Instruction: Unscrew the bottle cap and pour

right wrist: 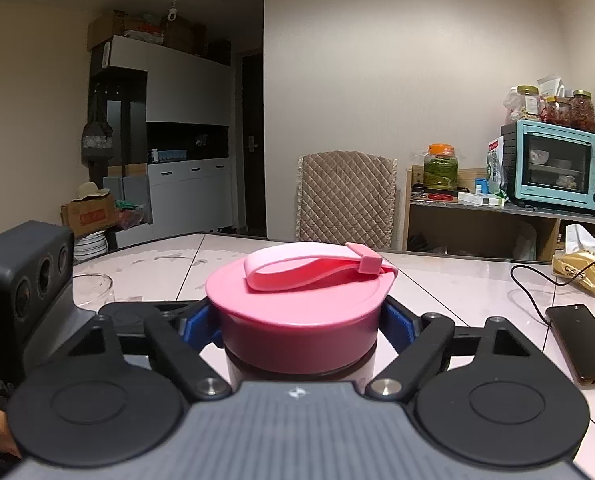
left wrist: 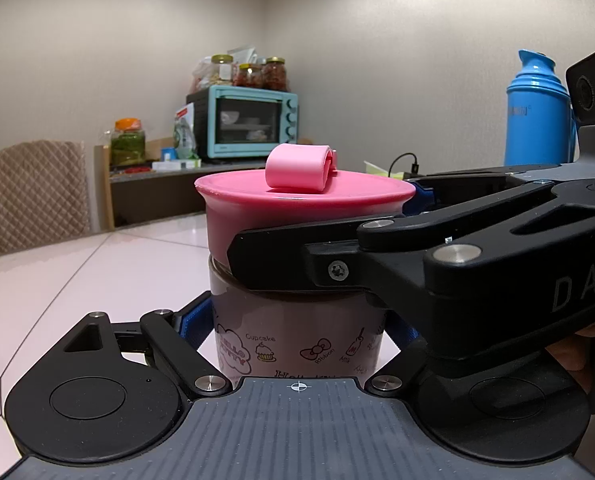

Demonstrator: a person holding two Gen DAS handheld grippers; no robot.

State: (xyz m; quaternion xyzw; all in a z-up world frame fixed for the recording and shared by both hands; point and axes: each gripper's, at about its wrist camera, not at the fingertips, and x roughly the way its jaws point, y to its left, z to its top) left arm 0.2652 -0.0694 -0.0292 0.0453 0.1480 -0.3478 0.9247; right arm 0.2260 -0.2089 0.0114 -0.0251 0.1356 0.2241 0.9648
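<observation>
The bottle (left wrist: 297,340) stands upright on the pale tiled surface (left wrist: 77,280), a pinkish body printed with little cartoons, wearing a wide pink cap (left wrist: 305,204) with a lighter pink strap (left wrist: 299,168) looped flat across its top.

The left hand-held gripper (left wrist: 301,328) has its blue pads pressed against the bottle's body low down, one on each side, pinching it. The right hand-held gripper (right wrist: 301,326) sits higher and comes in from the other side, crossing in front of the left camera as a black linkage; its blue fingers (right wrist: 397,322) close on the cap's skirt from either side, just under the flared rim. The cap sits on the bottle's neck, with a dark band showing beneath its lower edge.

From the right wrist view, a clear glass (right wrist: 93,288) stands on the surface to the left, near the bottle, partly hidden behind the left gripper's camera block. To the right lie a dark phone (right wrist: 581,344) with a black cable (right wrist: 533,284) running off it, and a crumpled gold wrapper (right wrist: 585,268) farther back. A blue thermos (left wrist: 537,116) stands behind the right gripper in the left view. Beyond the surface are a quilted chair (right wrist: 345,196) and a shelf carrying a teal oven (right wrist: 557,164) topped with jars (right wrist: 553,108).
</observation>
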